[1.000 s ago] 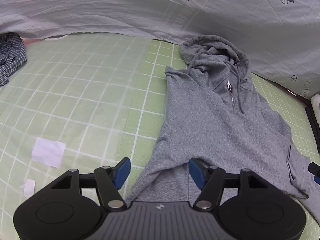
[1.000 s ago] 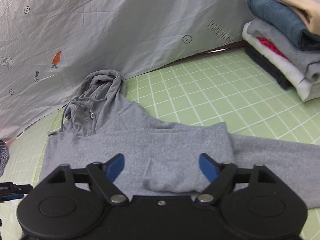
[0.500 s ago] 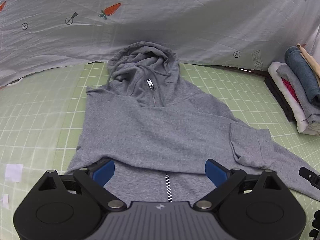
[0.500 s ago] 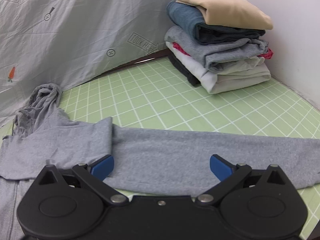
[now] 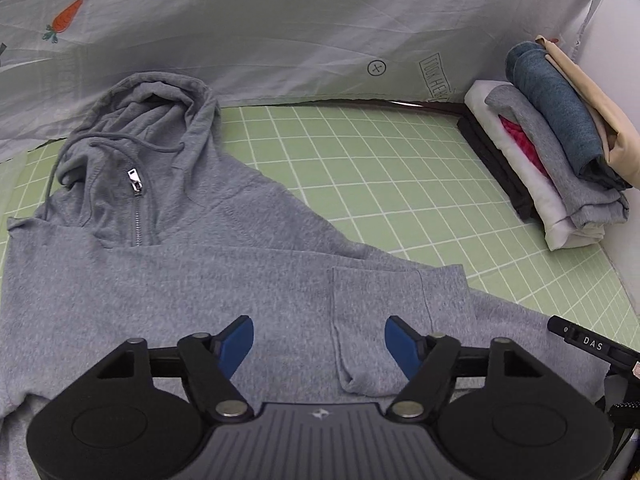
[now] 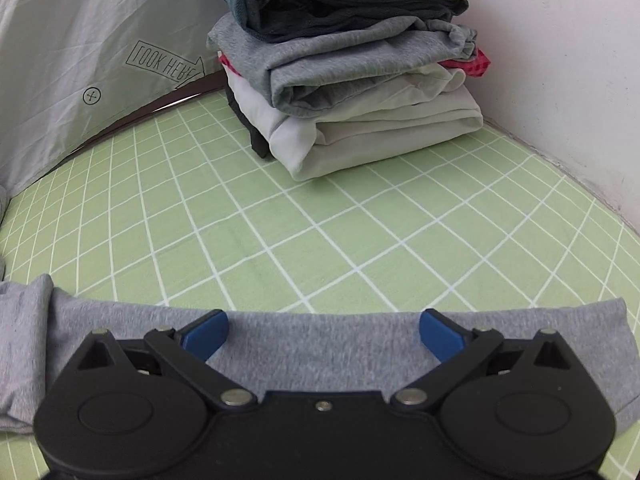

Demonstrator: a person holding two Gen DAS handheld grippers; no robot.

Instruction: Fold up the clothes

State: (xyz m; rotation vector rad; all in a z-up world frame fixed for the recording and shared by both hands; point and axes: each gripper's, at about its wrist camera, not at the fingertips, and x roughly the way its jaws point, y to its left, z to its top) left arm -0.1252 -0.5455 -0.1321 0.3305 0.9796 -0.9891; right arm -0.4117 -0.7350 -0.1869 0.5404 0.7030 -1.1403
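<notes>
Left wrist view: grey zip hoodie [image 5: 192, 264] lies flat on the green grid tabletop [image 5: 380, 168], filling lower left of frame, one sleeve folded across the chest; left claw [image 5: 318, 344], jaws just narrowed to half-open, hovers over the cuff, gripping nothing. Right wrist view: right claw [image 6: 324, 336] wide open, empty, over the outstretched sleeve [image 6: 324, 344] at bottom. Soft, limp, light knit, best pinched at cuff or hem; backdrop sheet [image 6: 60, 60] reads "LOOK HERE".
</notes>
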